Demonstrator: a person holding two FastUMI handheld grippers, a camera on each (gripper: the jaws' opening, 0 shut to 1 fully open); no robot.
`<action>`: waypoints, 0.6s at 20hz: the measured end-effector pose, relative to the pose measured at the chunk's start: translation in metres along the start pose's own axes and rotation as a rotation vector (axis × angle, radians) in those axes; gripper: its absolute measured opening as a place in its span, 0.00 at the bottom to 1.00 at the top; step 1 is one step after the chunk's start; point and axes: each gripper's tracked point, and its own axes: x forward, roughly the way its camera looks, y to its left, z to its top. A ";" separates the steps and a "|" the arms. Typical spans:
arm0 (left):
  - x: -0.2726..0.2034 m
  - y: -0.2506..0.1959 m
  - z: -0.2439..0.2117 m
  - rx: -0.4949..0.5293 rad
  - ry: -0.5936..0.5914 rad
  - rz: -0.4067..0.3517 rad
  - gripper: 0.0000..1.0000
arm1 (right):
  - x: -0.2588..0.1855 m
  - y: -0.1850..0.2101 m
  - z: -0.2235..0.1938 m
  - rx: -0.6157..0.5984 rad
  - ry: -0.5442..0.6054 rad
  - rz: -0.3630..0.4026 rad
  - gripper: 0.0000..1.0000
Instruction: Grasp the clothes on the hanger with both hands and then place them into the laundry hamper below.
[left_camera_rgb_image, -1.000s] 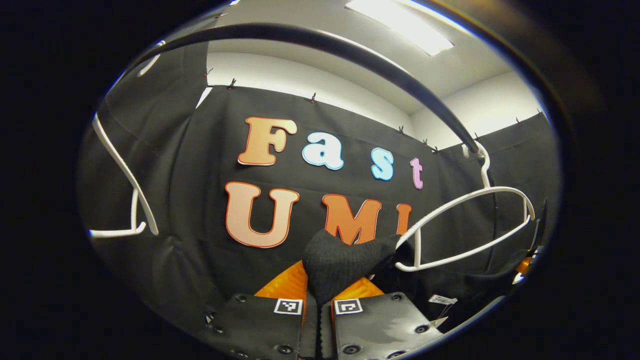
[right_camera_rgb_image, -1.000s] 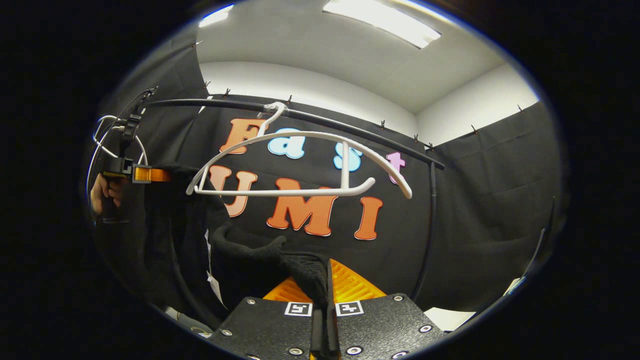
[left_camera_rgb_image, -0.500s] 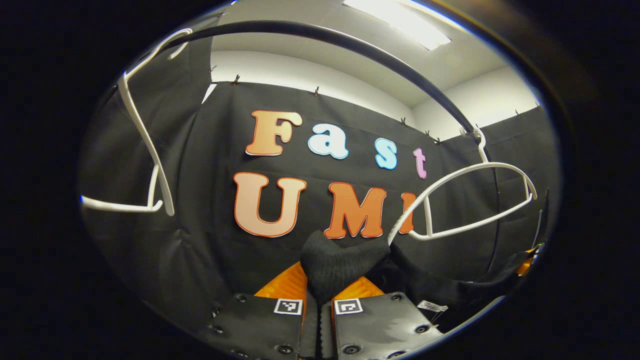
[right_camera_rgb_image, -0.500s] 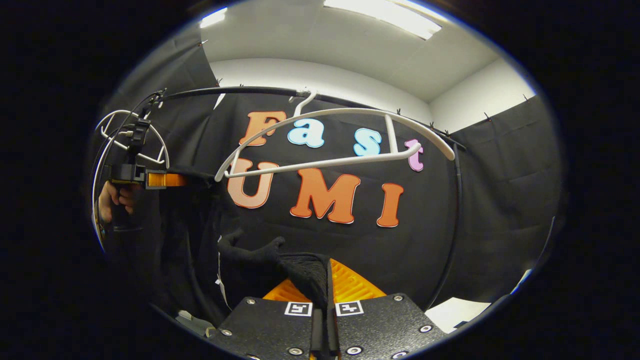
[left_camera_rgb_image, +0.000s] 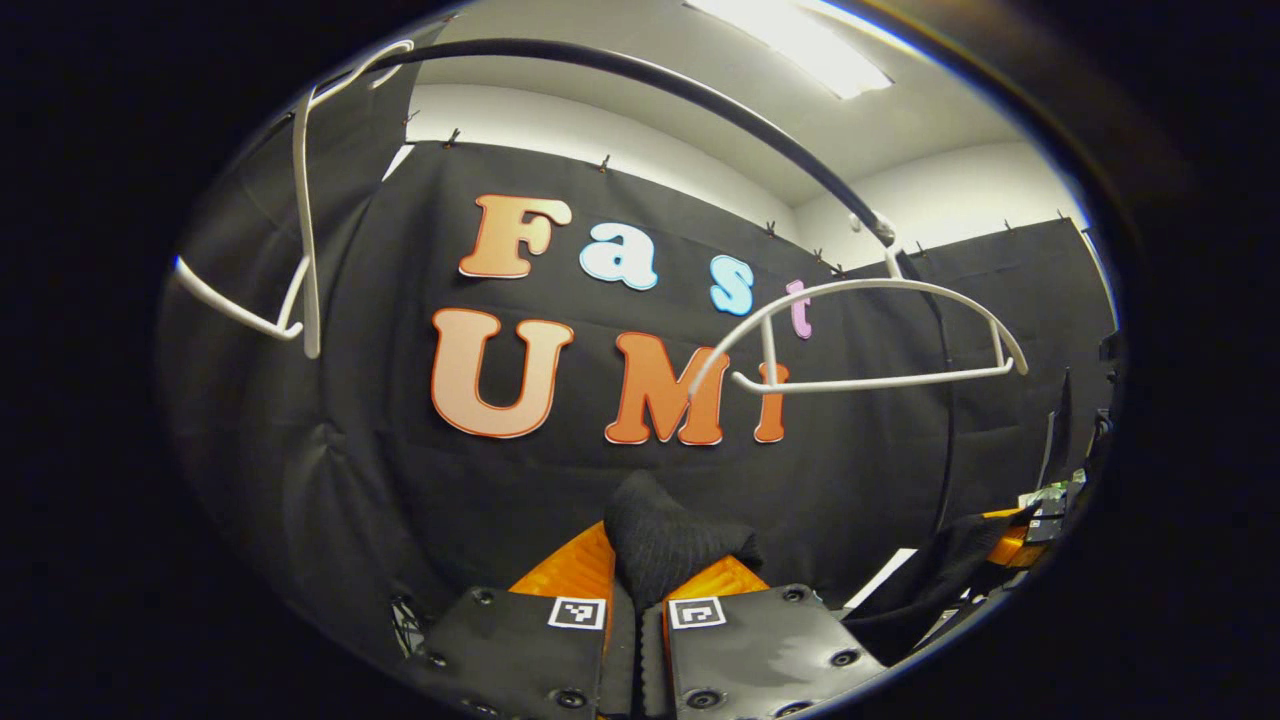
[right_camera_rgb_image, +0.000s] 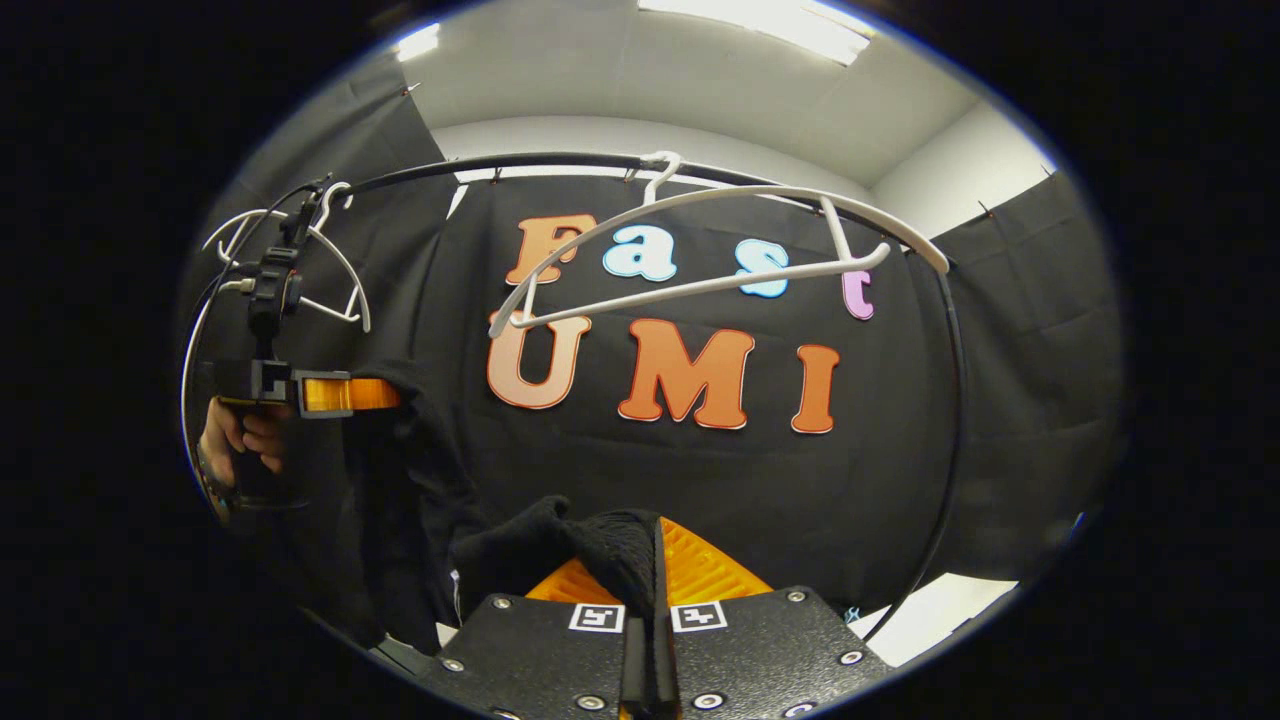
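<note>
- Left gripper view: left gripper (left_camera_rgb_image: 640, 560) clamped on a bunched fold of the black garment (left_camera_rgb_image: 672, 535), pinched between both fingers so the cloth cannot slip during the carry.
- White hanger (left_camera_rgb_image: 860, 335) hanging bare from the dark rail (left_camera_rgb_image: 700, 95), well above the fabric; garment judged free of it. Second white hanger (left_camera_rgb_image: 300, 220) at upper left on the same rail.
- Right gripper (left_camera_rgb_image: 1015, 540) low at far right, with dark cloth draped toward it.
- Right gripper view: right gripper (right_camera_rgb_image: 650, 565) closed on another fold of the black garment (right_camera_rgb_image: 590, 545), sharing the load across two corners.
- Left gripper (right_camera_rgb_image: 340, 394) farther off at left, held by a hand (right_camera_rgb_image: 240, 435), cloth hanging slack between both grips.
- Bare hanger (right_camera_rgb_image: 720, 240) tilted on the rail (right_camera_rgb_image: 560, 160), above the grips.
- Laundry hamper named as below; lowering judged the remaining step.
</note>
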 end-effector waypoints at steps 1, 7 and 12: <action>-0.001 -0.010 -0.005 -0.004 0.003 -0.023 0.09 | -0.001 0.002 -0.005 -0.022 -0.001 -0.004 0.02; -0.015 -0.066 -0.071 -0.006 0.062 -0.111 0.09 | -0.012 0.039 -0.066 0.000 0.079 0.039 0.03; -0.026 -0.111 -0.144 -0.067 0.138 -0.194 0.09 | -0.023 0.053 -0.150 0.045 0.203 0.058 0.03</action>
